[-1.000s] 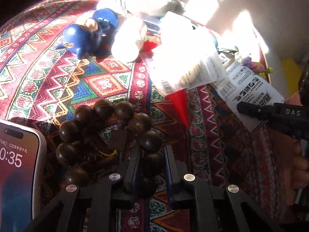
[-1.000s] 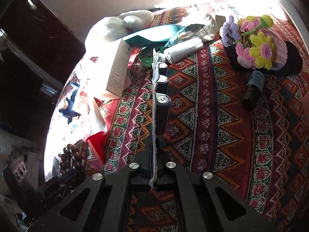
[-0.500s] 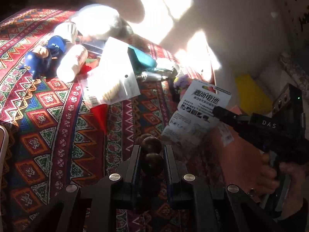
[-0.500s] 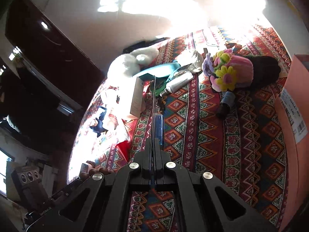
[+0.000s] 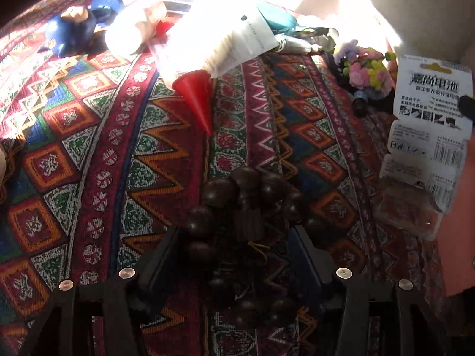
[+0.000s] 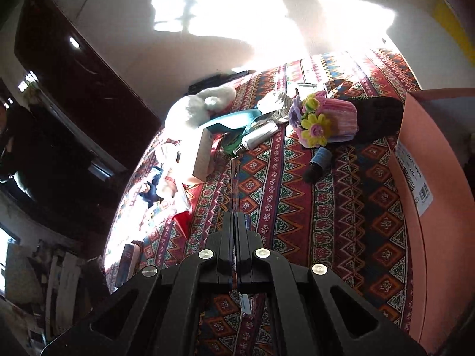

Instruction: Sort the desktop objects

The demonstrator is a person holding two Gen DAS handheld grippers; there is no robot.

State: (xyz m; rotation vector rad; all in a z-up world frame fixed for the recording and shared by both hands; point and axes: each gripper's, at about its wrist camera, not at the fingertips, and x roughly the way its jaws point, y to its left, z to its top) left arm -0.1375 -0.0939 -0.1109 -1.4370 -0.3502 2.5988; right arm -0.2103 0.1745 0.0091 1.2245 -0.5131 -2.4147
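Observation:
A dark wooden bead bracelet (image 5: 246, 207) lies heaped on the patterned cloth between the wide-apart fingers of my left gripper (image 5: 237, 237), which is open. My right gripper (image 6: 235, 225) is shut on a battery blister pack, seen edge-on in the right wrist view (image 6: 234, 178) and as a white printed card at the right edge of the left wrist view (image 5: 430, 136), held above the cloth near a salmon box (image 6: 415, 195).
On the cloth lie a red funnel (image 5: 197, 95), a white paper box (image 5: 225, 41), a blue figurine (image 5: 74, 23), a white bottle (image 5: 127, 29), a knitted flower pot (image 6: 326, 118), a dark small bottle (image 6: 319, 163), a silver tube (image 6: 258, 136), a white plush (image 6: 199, 106) and a phone (image 6: 126, 264).
My left gripper carried the bracelet rightward, then opened; the beads now rest on the cloth. My right gripper lifted the battery pack up and toward the salmon box.

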